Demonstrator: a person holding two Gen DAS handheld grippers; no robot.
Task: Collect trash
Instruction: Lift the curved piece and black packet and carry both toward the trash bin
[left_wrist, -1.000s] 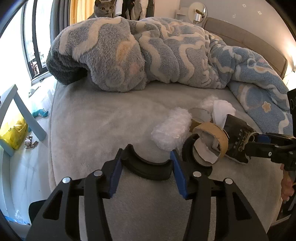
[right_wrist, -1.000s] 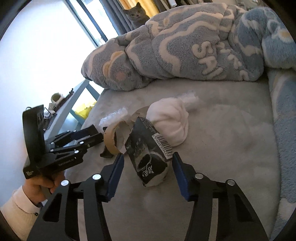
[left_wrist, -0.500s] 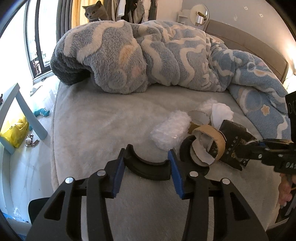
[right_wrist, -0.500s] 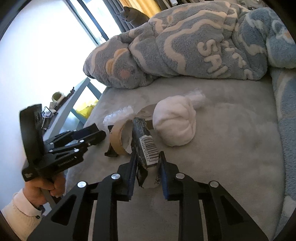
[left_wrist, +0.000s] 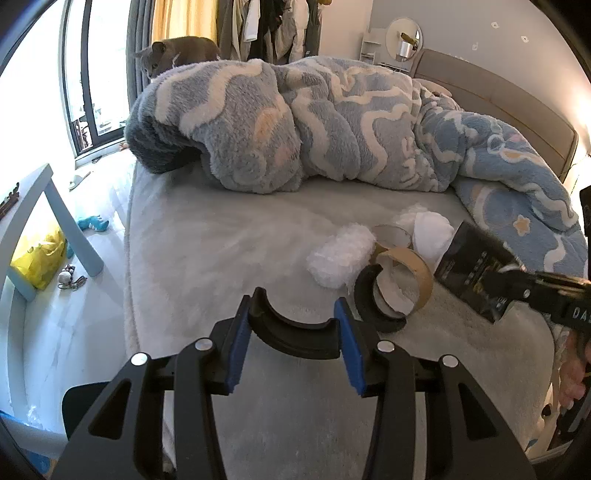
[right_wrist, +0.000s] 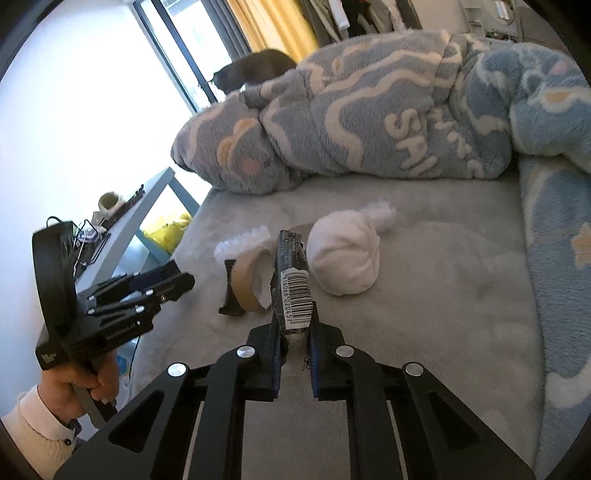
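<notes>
Black snack wrapper sits pinched flat between the right gripper fingers, clenched on it and lifted off the bed for collecting. Left gripper fingers clamp one black curved piece. Ahead of them on the bed: one cardboard tape ring, one bubble-wrap wad, one white bundle.

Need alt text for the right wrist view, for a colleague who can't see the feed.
The right tongs are shut on a crushed black wrapper with a barcode, held over a grey bed. Behind it lie a cardboard tape ring and a white cloth bundle. At left, a hand holds the left tongs; a blue blanket is heaped behind.
</notes>
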